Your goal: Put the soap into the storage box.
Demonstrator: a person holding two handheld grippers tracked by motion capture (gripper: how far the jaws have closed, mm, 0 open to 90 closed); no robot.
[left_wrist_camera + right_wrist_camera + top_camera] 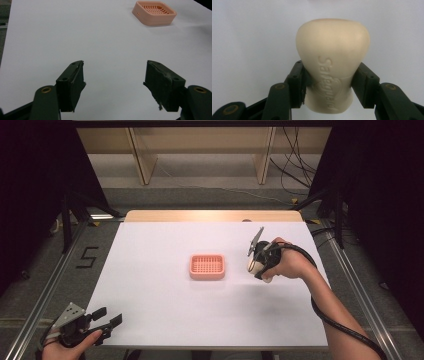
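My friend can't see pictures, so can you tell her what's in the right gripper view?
A cream bar of soap with the word Safeguard pressed into it is squeezed between the two black jaws of the right gripper, which rise from the bottom. Behind the soap is a plain white table.

High view looks down over table [150,320]; left gripper view shares tray [154,12].

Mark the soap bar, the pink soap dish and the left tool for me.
soap bar [333,62]: right gripper view, on its embossed front face.
pink soap dish [207,266]: high view, on its slatted top.
left tool [113,85]: left gripper view, midway between its open jaws.
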